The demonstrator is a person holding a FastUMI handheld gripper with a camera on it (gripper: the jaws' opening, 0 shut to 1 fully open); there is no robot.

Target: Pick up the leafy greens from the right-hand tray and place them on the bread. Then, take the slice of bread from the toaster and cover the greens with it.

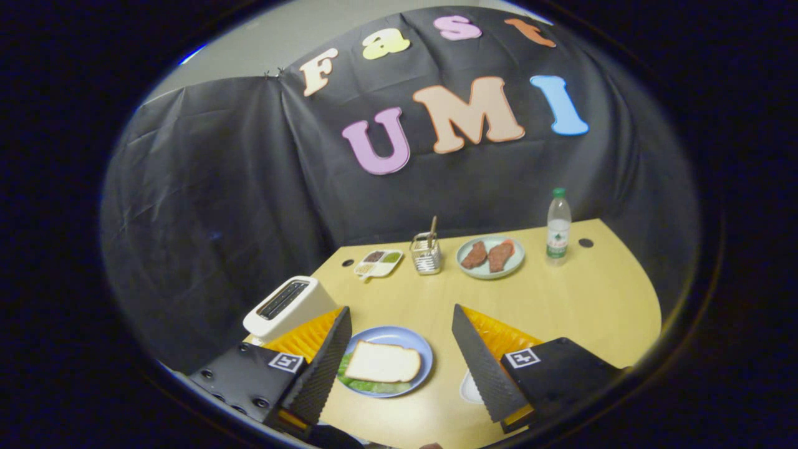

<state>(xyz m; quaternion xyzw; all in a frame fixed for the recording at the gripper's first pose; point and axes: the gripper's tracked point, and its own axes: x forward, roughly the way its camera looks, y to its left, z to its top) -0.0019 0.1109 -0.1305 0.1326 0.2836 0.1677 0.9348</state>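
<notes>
the hand-held gripper (pixel 401 349) hangs with fingers spread wide, empty, above the yellow wooden surface (pixel 561 299); between them a white bread slice (pixel 383 363) covers leafy greens (pixel 368 385) on the round blue plate (pixel 419 347); bare surface lies ahead; white toaster (pixel 288 305) lower left.

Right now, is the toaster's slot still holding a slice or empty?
It looks empty: the toaster slots show dark, nothing standing out. A bread slice covers the greens on the blue plate, between the open gripper fingers.
</notes>
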